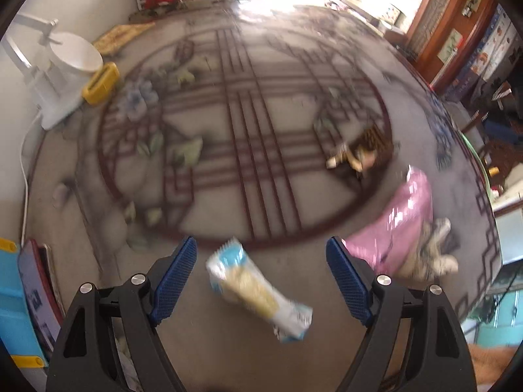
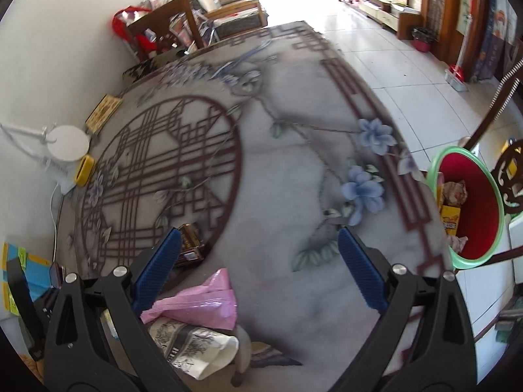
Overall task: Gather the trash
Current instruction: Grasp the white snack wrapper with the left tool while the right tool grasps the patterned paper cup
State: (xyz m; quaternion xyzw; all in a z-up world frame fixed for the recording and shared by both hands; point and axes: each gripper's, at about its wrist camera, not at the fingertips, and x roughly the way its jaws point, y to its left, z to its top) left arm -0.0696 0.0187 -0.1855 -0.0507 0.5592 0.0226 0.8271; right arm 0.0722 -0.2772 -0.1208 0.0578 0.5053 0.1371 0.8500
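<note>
Trash remains scattered on the patterned rug: a blue-and-yellow snack wrapper lies between the left gripper's parted jaws, while the far-right red bin holds some, right gripper gaping empty.

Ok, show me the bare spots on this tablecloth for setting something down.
Free: the grey stretch between the lattice circle and the blue flowers, ahead of the right gripper. Crowded: near edge, where the pink bag, printed paper cup and blue-yellow wrapper lie.
</note>
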